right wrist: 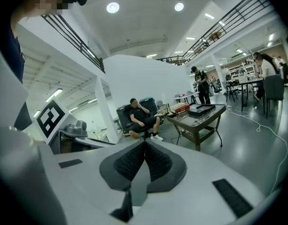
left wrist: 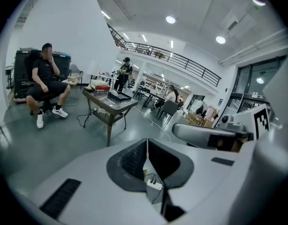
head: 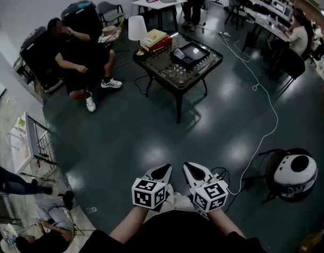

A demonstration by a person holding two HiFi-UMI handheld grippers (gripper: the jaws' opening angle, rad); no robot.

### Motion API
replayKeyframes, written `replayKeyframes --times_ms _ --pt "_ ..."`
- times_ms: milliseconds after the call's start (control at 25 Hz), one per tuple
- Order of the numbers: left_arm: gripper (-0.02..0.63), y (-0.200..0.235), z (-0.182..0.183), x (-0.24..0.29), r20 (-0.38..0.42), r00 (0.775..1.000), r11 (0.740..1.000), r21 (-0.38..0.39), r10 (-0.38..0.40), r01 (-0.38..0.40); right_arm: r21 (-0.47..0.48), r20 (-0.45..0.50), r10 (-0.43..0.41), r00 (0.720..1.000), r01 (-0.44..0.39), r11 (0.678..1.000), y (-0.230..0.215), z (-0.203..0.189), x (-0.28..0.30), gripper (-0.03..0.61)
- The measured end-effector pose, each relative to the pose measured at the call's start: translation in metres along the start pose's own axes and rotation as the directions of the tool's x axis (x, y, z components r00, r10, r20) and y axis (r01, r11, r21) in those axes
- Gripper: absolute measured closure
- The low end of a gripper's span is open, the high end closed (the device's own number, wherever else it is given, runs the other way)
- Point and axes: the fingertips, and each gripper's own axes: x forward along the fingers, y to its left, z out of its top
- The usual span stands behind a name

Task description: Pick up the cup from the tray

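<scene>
A black tray (head: 191, 53) lies on a dark low table (head: 161, 74) far ahead across the floor. Small clear glass items (head: 178, 70) stand beside the tray; no single cup can be made out at this distance. My left gripper (head: 164, 168) and right gripper (head: 189, 166) are held side by side close to my body, both shut with nothing between the pads. The left gripper view looks past its shut jaws (left wrist: 147, 142) to the table (left wrist: 106, 108) and tray (left wrist: 117, 96). The right gripper view shows its shut jaws (right wrist: 145, 144), with the tray (right wrist: 201, 108) far beyond.
A person in black (head: 77, 57) sits left of the table. A white lamp (head: 136, 30) and stacked books (head: 154, 38) are on the table's far corner. A white cable (head: 267, 99) snakes over the floor to a round white device (head: 294, 173). A wire rack (head: 38, 141) stands at the left.
</scene>
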Motion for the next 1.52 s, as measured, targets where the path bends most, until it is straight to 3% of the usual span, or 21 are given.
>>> replayKeyframes --times_ms 440,1120,1520 --pt "0.594 0.02 0.019 0.022 -0.003 1.0 1.0 0.016 0.006 -0.006 -0.004 -0.041 0.012 0.999 -0.013 1.0 -0.013 0.0 0.023 0.566" --pt "0.594 0.091 0.107 0.111 -0.014 0.999 0.997 0.055 -0.053 0.054 -0.037 -0.031 -0.044 0.999 0.043 0.998 -0.084 0.064 0.135 0.566" --pt "0.594 0.124 0.162 0.138 -0.036 0.997 0.996 0.055 -0.065 0.067 -0.027 -0.043 -0.078 0.996 0.077 0.997 -0.109 0.106 0.186 0.566"
